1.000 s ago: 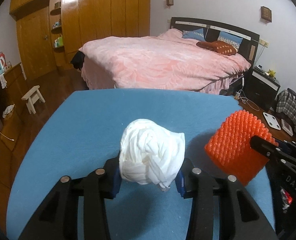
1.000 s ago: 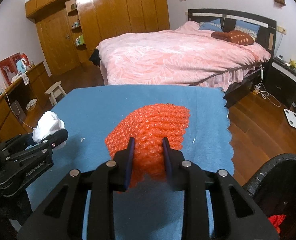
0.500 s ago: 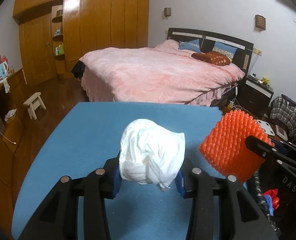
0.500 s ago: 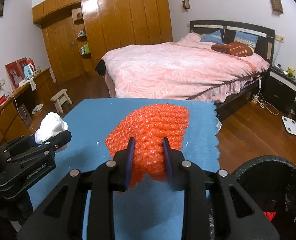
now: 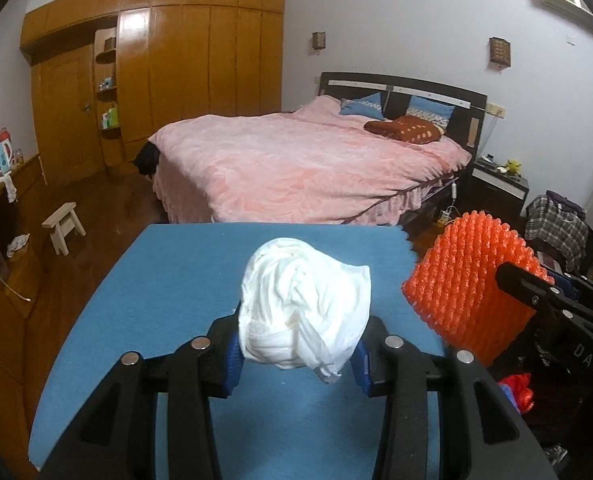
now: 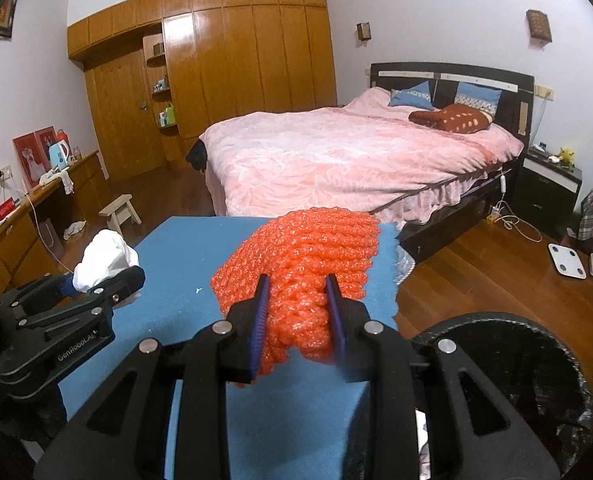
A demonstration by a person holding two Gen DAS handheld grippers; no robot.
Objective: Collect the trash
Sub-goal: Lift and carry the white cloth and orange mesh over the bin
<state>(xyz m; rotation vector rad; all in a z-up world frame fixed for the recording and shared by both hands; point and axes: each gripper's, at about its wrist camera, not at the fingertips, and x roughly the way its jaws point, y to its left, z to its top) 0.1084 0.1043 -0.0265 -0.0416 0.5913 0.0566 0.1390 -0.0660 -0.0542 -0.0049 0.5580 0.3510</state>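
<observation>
Orange foam netting sits pinched between the blue pads of my right tool, narrowed hard into its middle so the mesh bulges out above and to the sides, lifted clear of the blue desk. My left tool is clamped around a white crumpled wad, which looks like tissue or thin plastic, also held off the cloth. The black trash bin lies low to my right, its rim just beside the desk's edge, with something red already lying inside it in the left view. As I judge it, the step in hand is carrying both pieces over to that bin. I would bring the right tool across first, since it is nearer, get the netting fully over the opening before spreading the pads, and drop it from low down, because light foam may drift or catch on the rim. The wad has a loose tail hanging below, so I would keep the left grip firm until it is well over the bin and watch that the two tools do not cross.
</observation>
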